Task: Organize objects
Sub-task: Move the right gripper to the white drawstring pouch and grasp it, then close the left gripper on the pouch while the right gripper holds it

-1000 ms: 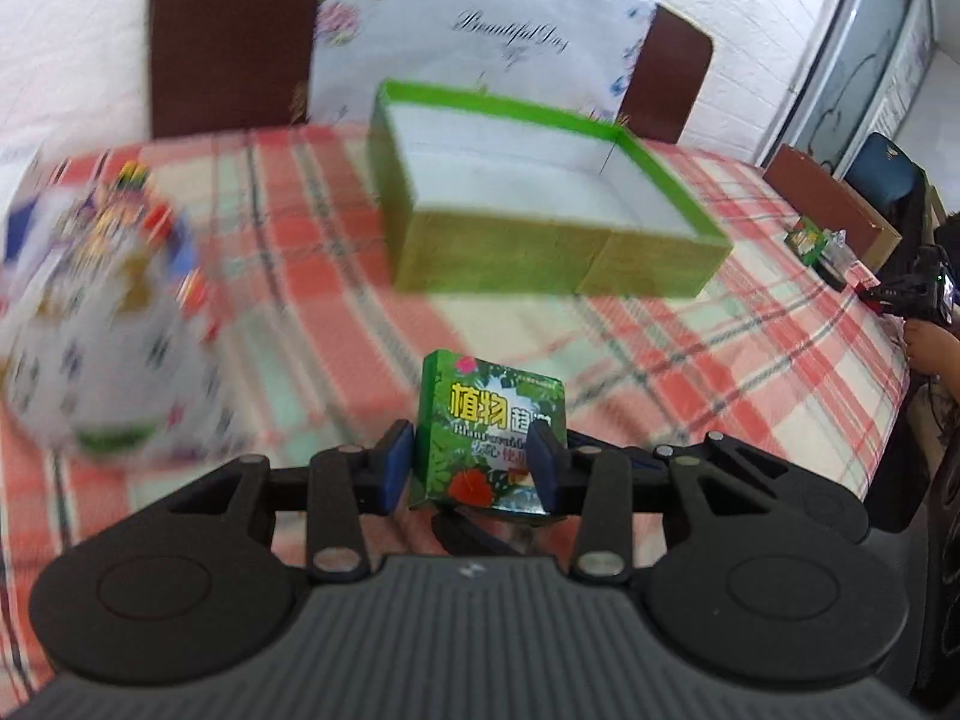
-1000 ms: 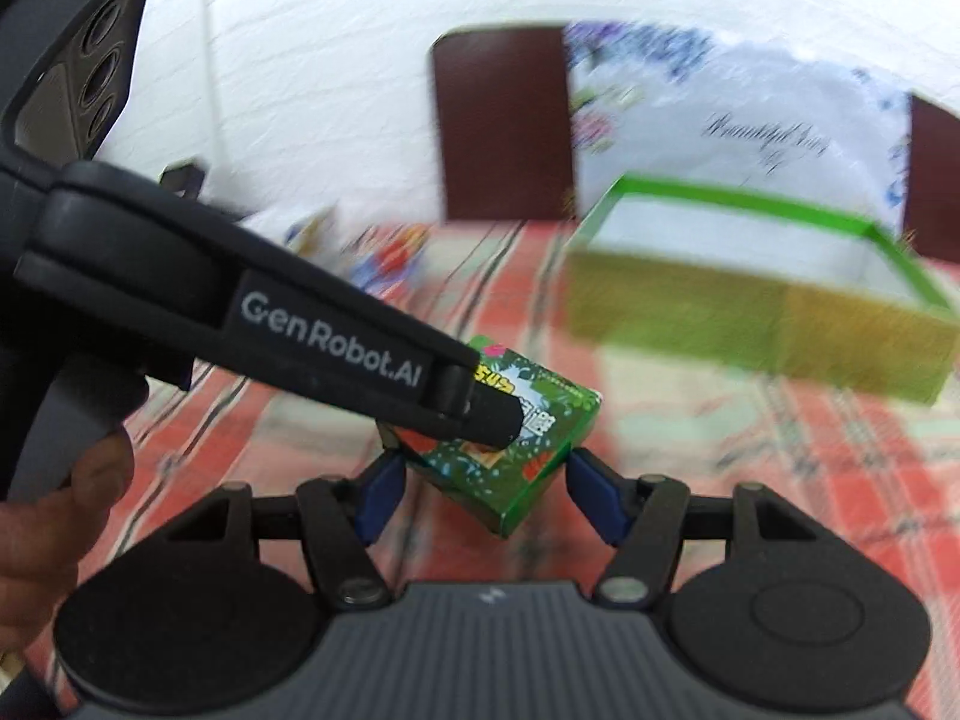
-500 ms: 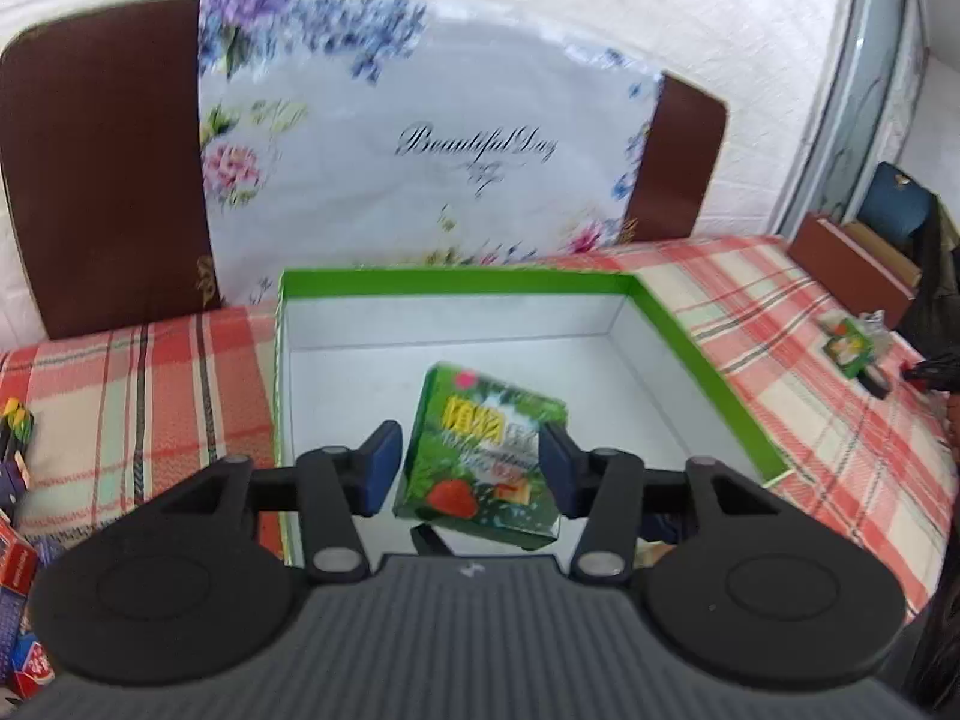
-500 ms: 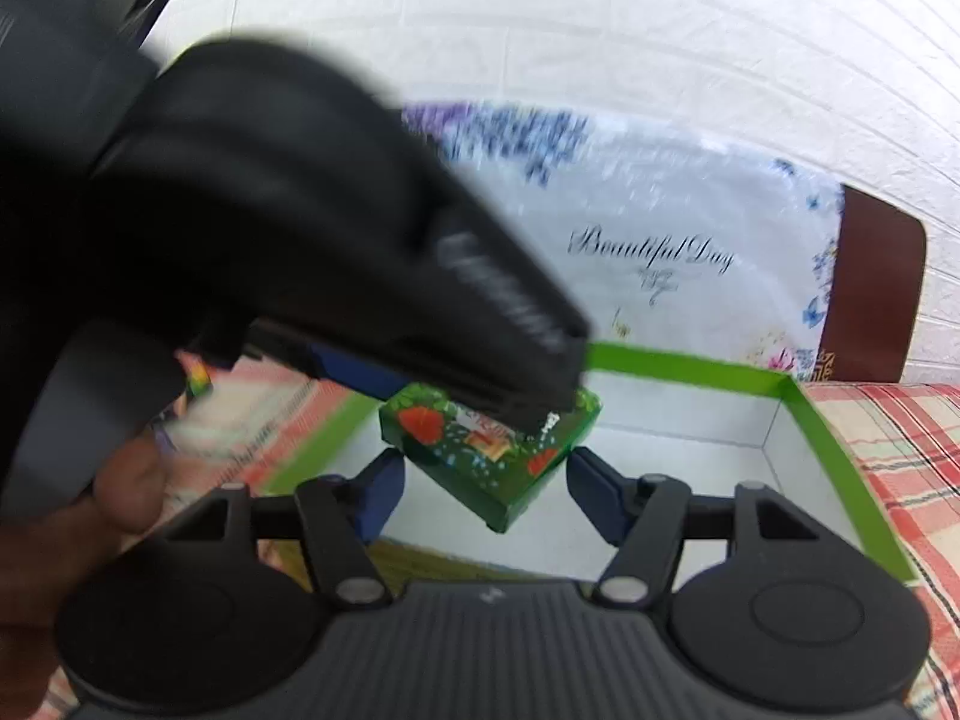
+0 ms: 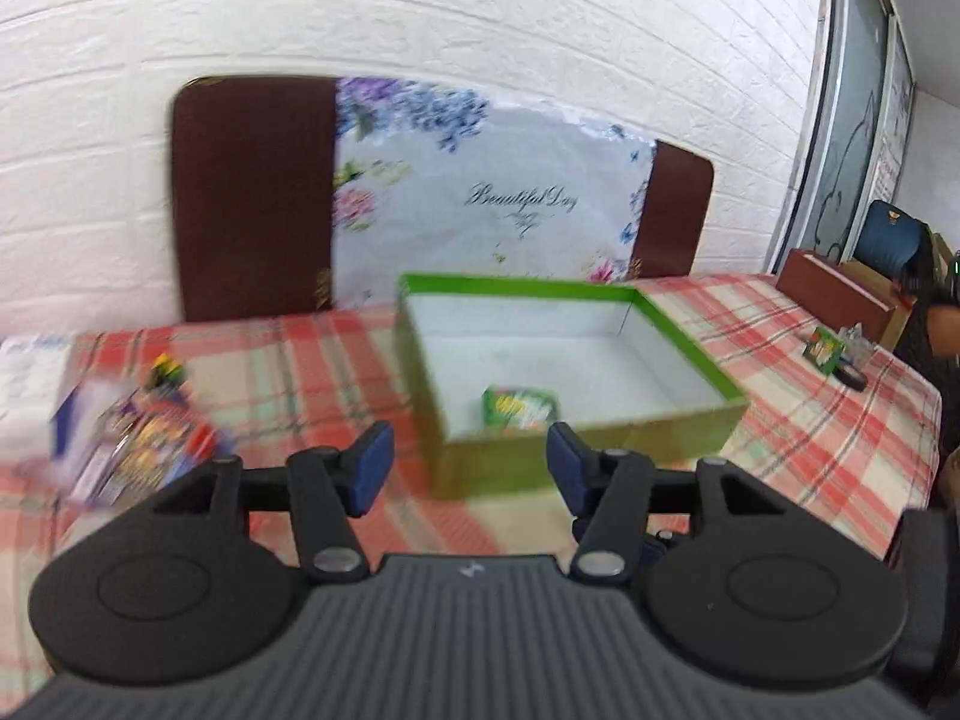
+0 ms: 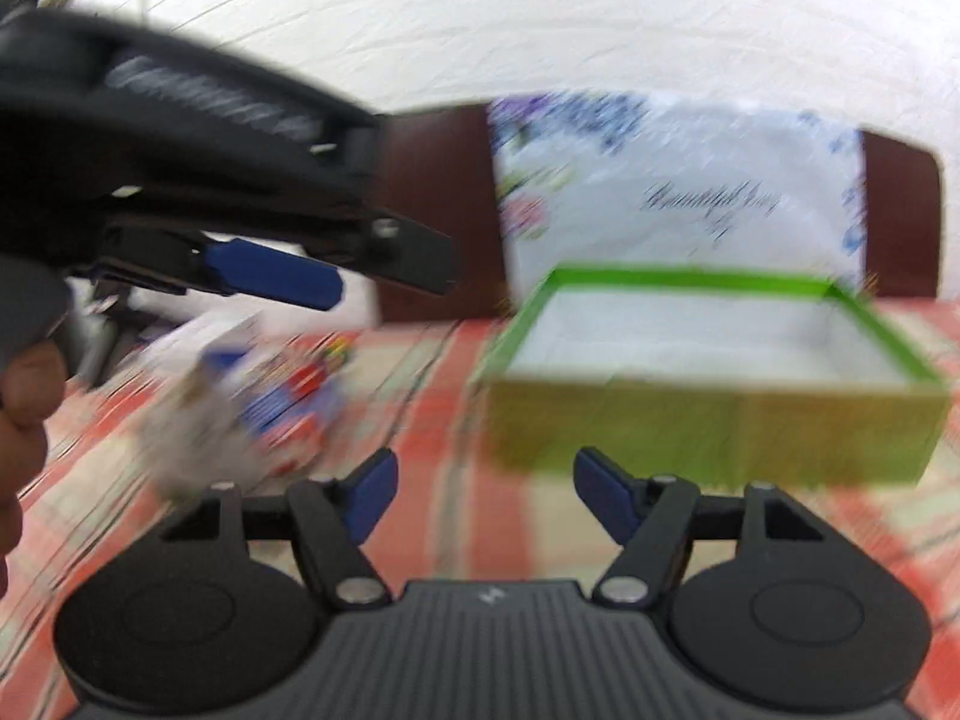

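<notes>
Plaid table (image 5: 810, 420): packet (image 5: 519, 408) lies in green box (image 5: 690, 336). Left gripper (image 5: 469, 468) opening, empty; right gripper (image 6: 485, 495) closing, apparently empty.

The one text that reads clearly is the script "Beautiful Day" on the floral sheet (image 5: 480, 204) propped against the wall, at the centre of the left wrist view. In the right wrist view, upper right of the frame, the same script on that sheet is smeared by blur. The print on the small green packet (image 5: 519, 408) inside the green box (image 5: 690, 348) is too blurred to read.
</notes>
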Demonstrator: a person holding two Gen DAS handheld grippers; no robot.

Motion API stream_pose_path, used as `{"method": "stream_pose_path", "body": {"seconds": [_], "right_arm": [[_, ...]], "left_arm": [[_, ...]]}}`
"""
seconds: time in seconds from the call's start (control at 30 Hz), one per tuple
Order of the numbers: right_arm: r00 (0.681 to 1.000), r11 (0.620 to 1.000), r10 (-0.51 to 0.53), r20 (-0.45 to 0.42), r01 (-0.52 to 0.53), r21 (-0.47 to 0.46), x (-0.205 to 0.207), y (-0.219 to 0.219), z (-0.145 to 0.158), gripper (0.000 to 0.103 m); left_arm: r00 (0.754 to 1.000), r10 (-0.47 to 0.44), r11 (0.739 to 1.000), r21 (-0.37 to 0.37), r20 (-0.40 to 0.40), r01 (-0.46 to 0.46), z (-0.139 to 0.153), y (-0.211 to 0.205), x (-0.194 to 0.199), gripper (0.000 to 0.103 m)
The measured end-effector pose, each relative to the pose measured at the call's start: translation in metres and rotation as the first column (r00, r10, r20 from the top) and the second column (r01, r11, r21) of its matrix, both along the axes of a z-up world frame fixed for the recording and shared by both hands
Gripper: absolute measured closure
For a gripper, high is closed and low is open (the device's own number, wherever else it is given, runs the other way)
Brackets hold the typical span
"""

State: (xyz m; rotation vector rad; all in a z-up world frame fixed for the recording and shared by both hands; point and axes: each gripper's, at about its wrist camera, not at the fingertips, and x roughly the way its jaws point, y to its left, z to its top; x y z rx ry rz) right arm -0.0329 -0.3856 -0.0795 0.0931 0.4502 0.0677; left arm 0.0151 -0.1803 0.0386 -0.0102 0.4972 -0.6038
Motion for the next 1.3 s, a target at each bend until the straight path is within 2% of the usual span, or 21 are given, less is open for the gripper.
{"method": "stream_pose_path", "body": {"seconds": [0.1,0.17,0.27,0.37,0.5,0.67,0.7,0.73,0.77,0.8,0.87,0.93,1.0,1.07,1.1,1.13,1.17,1.2,1.23,1.3], "right_arm": [[0.996,0.997,0.073,-0.057,-0.074,-0.015,-0.013,0.023,-0.013,0.041],[0.989,0.993,0.114,-0.09,-0.116,-0.017,-0.021,0.042,-0.021,0.044],[0.983,0.988,0.153,-0.101,-0.155,-0.011,-0.023,0.062,-0.019,0.044],[0.979,0.982,0.188,-0.081,-0.189,0.005,-0.009,0.075,-0.007,0.044],[0.977,0.977,0.209,-0.046,-0.211,-0.044,0.018,0.1,0.01,0.044],[0.967,0.962,0.252,-0.037,-0.254,-0.1,0.046,0.128,0.016,0.044],[0.96,0.954,0.275,-0.04,-0.278,-0.108,0.048,0.132,0.014,0.047],[0.954,0.946,0.297,-0.045,-0.3,-0.119,0.048,0.136,0.013,0.062],[0.949,0.939,0.312,-0.049,-0.316,-0.134,0.045,0.14,0.011,0.068],[0.942,0.931,0.333,-0.049,-0.336,-0.145,0.042,0.144,0.01,0.078],[0.919,0.902,0.392,-0.035,-0.391,-0.183,0.027,0.151,0.008,0.083],[0.878,0.844,0.478,-0.03,-0.469,-0.262,0.004,0.16,0.006,0.085],[0.822,0.765,0.567,-0.052,-0.548,-0.338,-0.022,0.168,0.0,0.09],[0.749,0.68,0.655,-0.102,-0.642,-0.353,-0.046,0.172,-0.008,0.089],[0.727,0.653,0.675,-0.122,-0.667,-0.358,-0.055,0.174,-0.013,0.084],[0.717,0.642,0.684,-0.137,-0.68,-0.354,-0.063,0.174,-0.016,0.077],[0.713,0.645,0.686,-0.146,-0.689,-0.33,-0.067,0.172,-0.018,0.072],[0.719,0.663,0.68,-0.143,-0.687,-0.299,-0.069,0.169,-0.019,0.058],[0.732,0.688,0.668,-0.131,-0.675,-0.265,-0.069,0.165,-0.018,0.051],[0.764,0.741,0.635,-0.113,-0.644,-0.189,-0.066,0.156,-0.014,0.047]], "left_arm": [[0.996,0.07,0.996,0.051,-0.046,-0.068,-0.02,0.033,-0.012,0.045],[0.986,0.146,0.984,0.114,-0.082,-0.137,-0.035,0.053,-0.015,0.045],[0.953,0.265,0.956,0.17,-0.148,-0.239,-0.06,0.087,-0.016,0.045],[0.897,0.377,0.92,0.207,-0.23,-0.333,-0.083,0.12,-0.013,0.045],[0.868,0.444,0.893,0.192,-0.221,-0.408,-0.087,0.151,-0.019,0.043],[0.839,0.487,0.873,0.157,-0.243,-0.462,-0.091,0.176,-0.03,0.043],[0.835,0.491,0.871,0.151,-0.247,-0.468,-0.093,0.179,-0.032,0.043],[0.833,0.492,0.871,0.141,-0.253,-0.471,-0.095,0.181,-0.033,0.043],[0.832,0.49,0.872,0.129,-0.261,-0.473,-0.096,0.184,-0.036,0.042],[0.83,0.487,0.873,0.114,-0.27,-0.475,-0.098,0.189,-0.039,0.042],[0.827,0.472,0.877,0.069,-0.305,-0.475,-0.099,0.199,-0.036,0.041],[0.819,0.453,0.878,0.018,-0.352,-0.478,-0.098,0.208,-0.03,0.041],[0.812,0.449,0.871,-0.021,-0.372,-0.491,-0.094,0.217,-0.027,0.039],[0.815,0.458,0.863,-0.041,-0.356,-0.503,-0.088,0.221,-0.027,0.03],[0.817,0.462,0.861,-0.046,-0.345,-0.507,-0.085,0.222,-0.026,0.027],[0.821,0.463,0.861,-0.052,-0.335,-0.507,-0.083,0.222,-0.026,0.025],[0.827,0.457,0.864,-0.058,-0.328,-0.5,-0.08,0.221,-0.024,0.024],[0.836,0.445,0.871,-0.064,-0.322,-0.488,-0.078,0.219,-0.021,0.024],[0.844,0.434,0.877,-0.068,-0.316,-0.476,-0.076,0.217,-0.018,0.024],[0.859,0.417,0.889,-0.063,-0.297,-0.453,-0.073,0.208,-0.012,0.024]]}}
